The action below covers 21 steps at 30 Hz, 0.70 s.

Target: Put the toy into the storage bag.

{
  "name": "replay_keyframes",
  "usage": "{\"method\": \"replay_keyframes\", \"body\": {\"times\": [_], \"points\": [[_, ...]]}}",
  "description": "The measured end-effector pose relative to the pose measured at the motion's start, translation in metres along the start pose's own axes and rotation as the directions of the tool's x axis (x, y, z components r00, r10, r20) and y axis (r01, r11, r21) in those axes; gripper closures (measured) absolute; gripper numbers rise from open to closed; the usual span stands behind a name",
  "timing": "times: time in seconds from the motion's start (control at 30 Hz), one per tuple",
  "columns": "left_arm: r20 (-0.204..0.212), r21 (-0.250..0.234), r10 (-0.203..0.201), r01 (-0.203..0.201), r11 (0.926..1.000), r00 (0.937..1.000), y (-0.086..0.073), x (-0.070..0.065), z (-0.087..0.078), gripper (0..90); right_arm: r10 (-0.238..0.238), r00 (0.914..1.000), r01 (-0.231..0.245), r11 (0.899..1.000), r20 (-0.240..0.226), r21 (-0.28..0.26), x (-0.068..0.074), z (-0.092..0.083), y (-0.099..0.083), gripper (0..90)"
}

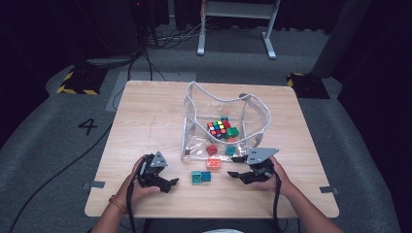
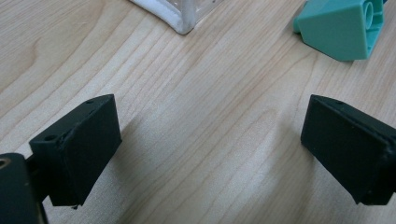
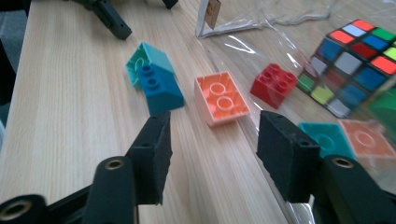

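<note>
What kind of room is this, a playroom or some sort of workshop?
Probably a lab or recording studio, not a playroom: dark curtains ring a lone wooden table, cables trail over grey carpet, and hazard tape and a number 4 mark the floor.

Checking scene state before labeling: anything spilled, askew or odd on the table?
Mildly. Three bricks lie loose on the table outside the clear bag: an orange brick upside down, hollow side up, and a blue brick tipped against a teal brick. The bag sags open with the puzzle cube inside. No damage visible.
</note>
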<state>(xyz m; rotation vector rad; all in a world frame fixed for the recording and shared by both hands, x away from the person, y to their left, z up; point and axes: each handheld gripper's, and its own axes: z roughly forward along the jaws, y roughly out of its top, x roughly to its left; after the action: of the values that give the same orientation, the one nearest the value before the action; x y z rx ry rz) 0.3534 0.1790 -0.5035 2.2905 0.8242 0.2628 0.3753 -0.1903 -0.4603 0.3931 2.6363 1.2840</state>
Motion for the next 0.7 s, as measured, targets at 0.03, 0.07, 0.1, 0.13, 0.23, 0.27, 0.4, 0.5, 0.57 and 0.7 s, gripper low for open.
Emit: {"method": "replay_keyframes", "body": {"times": [0.03,0.07,0.1,0.13,0.23,0.27,0.4,0.5,0.57,0.7], "points": [[0.000,0.002,0.001,-0.001,1.0000,1.0000,0.000,0.000,0.000,5.0,-0.034,0.9994,0.034,0.999,-0.011,-0.017,-0.003,0.006,0.001,46.4],[0.000,0.000,0.000,0.000,1.0000,1.0000,0.000,0.000,0.000,5.0,-0.034,0.9994,0.034,0.999,-0.008,-0.016,-0.002,0.011,0.002,46.6],[0.000,0.000,0.000,0.000,1.0000,1.0000,0.000,0.000,0.000,5.0,-0.044,0.9990,0.044,0.999,-0.009,-0.007,-0.003,0.015,0.003,47.0],[0.001,0.000,0.000,0.000,1.0000,1.0000,0.000,0.000,0.000,5.0,-0.032,0.9994,0.032,0.999,-0.014,0.008,-0.002,0.019,0.004,47.0],[-0.002,-0.002,0.001,-0.001,1.0000,1.0000,0.000,0.000,0.000,5.1,-0.030,0.9996,0.030,1.000,0.003,0.000,-0.004,0.031,0.006,45.7],[-0.001,-0.002,0.000,0.000,1.0000,1.0000,0.000,0.000,0.000,5.1,-0.021,0.9998,0.021,1.000,0.000,-0.003,-0.005,0.034,0.006,44.1],[-0.001,-0.001,0.000,0.000,1.0000,1.0000,0.000,0.000,0.000,5.1,0.005,1.0000,-0.005,1.000,0.008,0.015,-0.008,0.044,0.006,39.9],[-0.001,-0.002,0.000,0.000,1.0000,1.0000,0.000,0.000,0.000,5.1,0.020,0.9998,-0.020,1.000,0.004,0.018,-0.010,0.050,0.006,39.2],[-0.001,-0.002,0.000,0.000,1.0000,1.0000,0.000,0.000,0.000,5.1,0.004,0.9999,-0.004,1.000,0.016,0.020,-0.011,0.054,0.007,39.0],[0.001,-0.002,-0.001,0.001,1.0000,1.0000,0.000,0.000,0.000,5.1,0.030,0.9995,-0.030,1.000,0.014,0.004,-0.012,0.059,0.009,40.2]]}}
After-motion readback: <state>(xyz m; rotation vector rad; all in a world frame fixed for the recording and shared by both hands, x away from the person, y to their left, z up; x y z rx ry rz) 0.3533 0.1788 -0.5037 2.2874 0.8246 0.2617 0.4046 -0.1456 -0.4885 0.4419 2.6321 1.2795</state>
